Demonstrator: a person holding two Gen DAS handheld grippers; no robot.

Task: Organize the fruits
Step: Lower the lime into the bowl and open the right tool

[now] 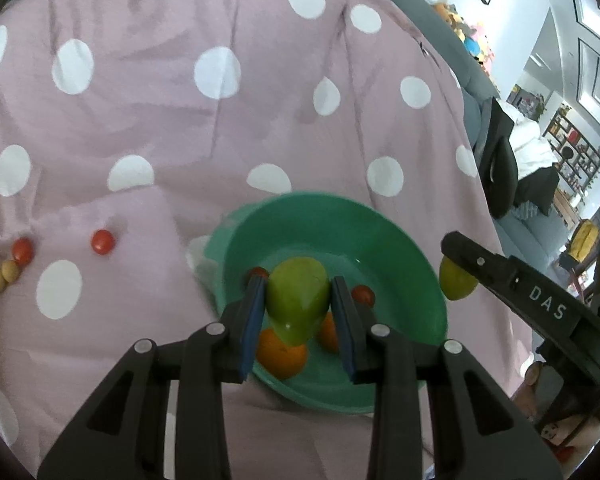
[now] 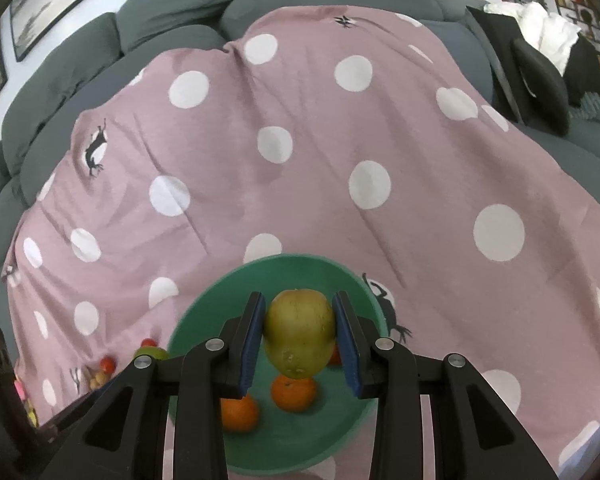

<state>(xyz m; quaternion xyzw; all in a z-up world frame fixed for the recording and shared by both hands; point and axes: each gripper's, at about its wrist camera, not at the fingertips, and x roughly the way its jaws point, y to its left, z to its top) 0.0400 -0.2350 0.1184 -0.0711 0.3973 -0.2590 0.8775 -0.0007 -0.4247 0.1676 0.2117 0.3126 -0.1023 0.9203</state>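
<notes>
As gripped: pear (image 1: 296, 300) stem-end down, upright.

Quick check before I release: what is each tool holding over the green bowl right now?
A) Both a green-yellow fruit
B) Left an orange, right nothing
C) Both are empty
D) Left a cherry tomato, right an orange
A: the left tool grips a green-yellow fruit and the right tool grips another one, both above the green bowl with oranges inside.
</notes>
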